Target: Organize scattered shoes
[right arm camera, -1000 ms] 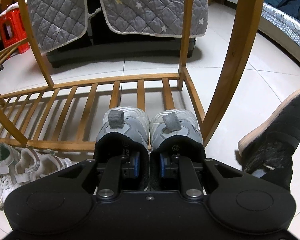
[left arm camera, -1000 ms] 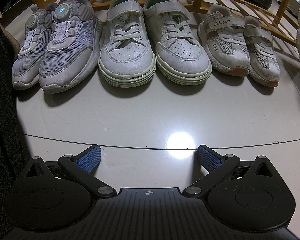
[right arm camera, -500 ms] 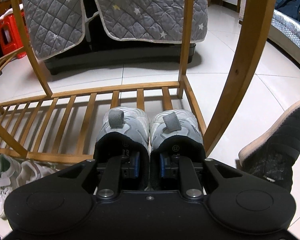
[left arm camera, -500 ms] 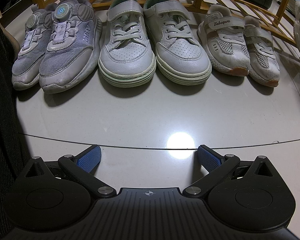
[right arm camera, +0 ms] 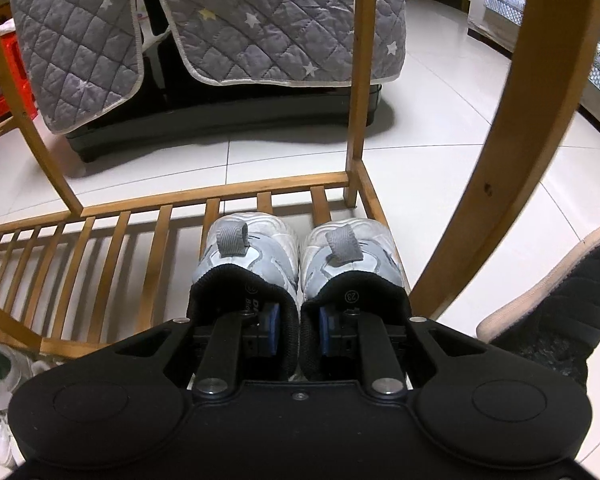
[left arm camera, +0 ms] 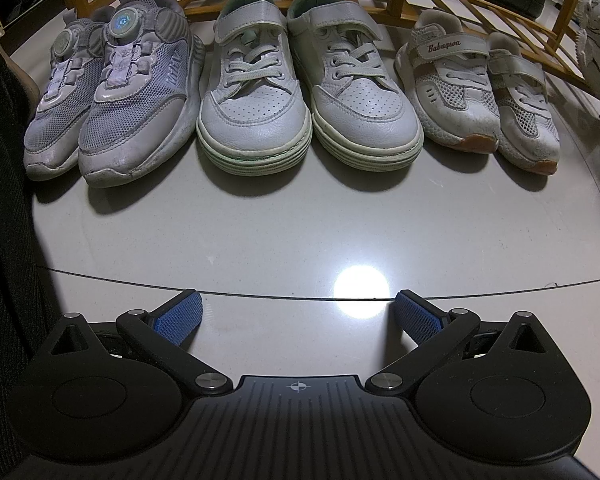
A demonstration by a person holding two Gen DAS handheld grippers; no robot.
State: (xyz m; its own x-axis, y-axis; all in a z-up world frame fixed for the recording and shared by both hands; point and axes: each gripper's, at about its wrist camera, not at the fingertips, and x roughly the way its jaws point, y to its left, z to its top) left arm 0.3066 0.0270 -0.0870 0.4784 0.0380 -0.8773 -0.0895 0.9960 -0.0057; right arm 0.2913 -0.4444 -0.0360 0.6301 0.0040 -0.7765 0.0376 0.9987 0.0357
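My right gripper is shut on a pair of grey-white sneakers, one finger inside each shoe, pinching their inner walls together. The pair hangs over the right end of the wooden shoe rack's slatted bottom shelf. My left gripper is open and empty above the tile floor. In front of it three pairs stand in a row along the rack: lilac dial-lace sneakers, white strap sneakers and small white "Babuqwa" sneakers.
A curved wooden rack post stands right of the held pair. A black boot is on the floor at right. A grey quilted star cover hangs behind the rack. A dark trouser leg fills the left wrist view's left edge.
My right gripper has carried the sneaker pair forward and further over the rack's bottom shelf. My left gripper has stayed still and open.
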